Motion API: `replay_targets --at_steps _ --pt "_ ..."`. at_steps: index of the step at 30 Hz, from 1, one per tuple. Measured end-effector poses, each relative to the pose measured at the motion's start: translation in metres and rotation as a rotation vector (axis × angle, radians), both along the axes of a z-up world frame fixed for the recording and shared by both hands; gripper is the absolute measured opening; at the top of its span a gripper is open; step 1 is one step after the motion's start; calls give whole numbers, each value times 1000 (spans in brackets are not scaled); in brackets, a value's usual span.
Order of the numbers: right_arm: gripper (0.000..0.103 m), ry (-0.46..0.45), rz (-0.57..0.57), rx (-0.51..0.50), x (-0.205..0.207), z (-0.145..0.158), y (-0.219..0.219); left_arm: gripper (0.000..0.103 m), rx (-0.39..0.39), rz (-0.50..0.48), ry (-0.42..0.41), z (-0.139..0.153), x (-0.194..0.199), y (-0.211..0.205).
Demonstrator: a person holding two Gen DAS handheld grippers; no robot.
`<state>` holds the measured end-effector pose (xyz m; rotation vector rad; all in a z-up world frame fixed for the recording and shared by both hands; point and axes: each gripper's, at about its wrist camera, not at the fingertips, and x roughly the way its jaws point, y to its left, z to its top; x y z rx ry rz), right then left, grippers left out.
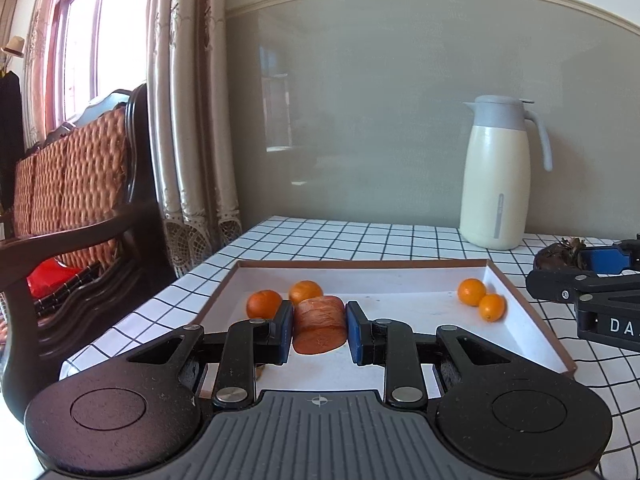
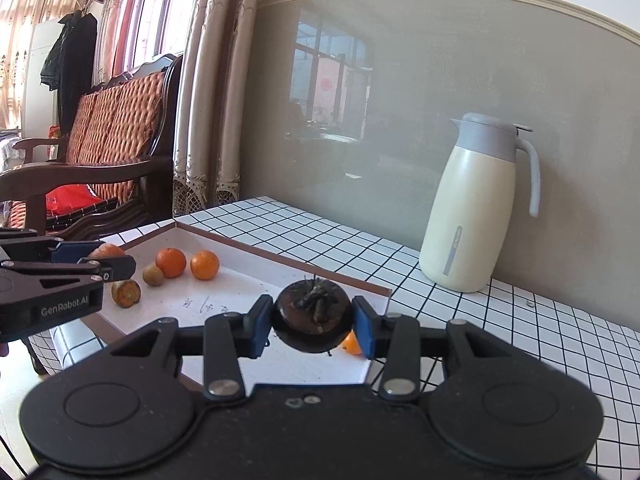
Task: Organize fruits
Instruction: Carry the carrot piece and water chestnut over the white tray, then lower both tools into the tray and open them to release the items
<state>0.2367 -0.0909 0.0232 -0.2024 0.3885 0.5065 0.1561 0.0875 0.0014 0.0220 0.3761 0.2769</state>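
My left gripper (image 1: 319, 326) is shut on an orange carrot chunk (image 1: 319, 322) just above the white tray (image 1: 400, 276). Two oranges (image 1: 264, 303) (image 1: 306, 291) lie behind the chunk, and two smaller ones (image 1: 472, 291) (image 1: 492, 307) sit by the tray's right wall. My right gripper (image 2: 314, 320) is shut on a dark round fruit (image 2: 310, 312) with a dried calyx, over the tray's near right corner. In the right wrist view the left gripper (image 2: 100, 258) with its chunk (image 2: 106, 250) is at the left, above another carrot piece (image 2: 126, 293) and a small brownish fruit (image 2: 153, 274).
A cream thermos jug (image 1: 494, 184) stands on the checked tablecloth (image 1: 320, 240) behind the tray, near the wall. A wooden bench with woven cushions (image 1: 72, 184) and curtains (image 1: 188, 120) are off the table's left edge. One small orange (image 2: 352, 343) peeks out behind my right pad.
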Motion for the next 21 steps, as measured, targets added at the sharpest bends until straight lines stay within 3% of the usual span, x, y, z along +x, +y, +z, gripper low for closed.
replay_targets --at_steps 21 --pt "34 8 -15 4 36 -4 20 28 15 33 -1 2 25 39"
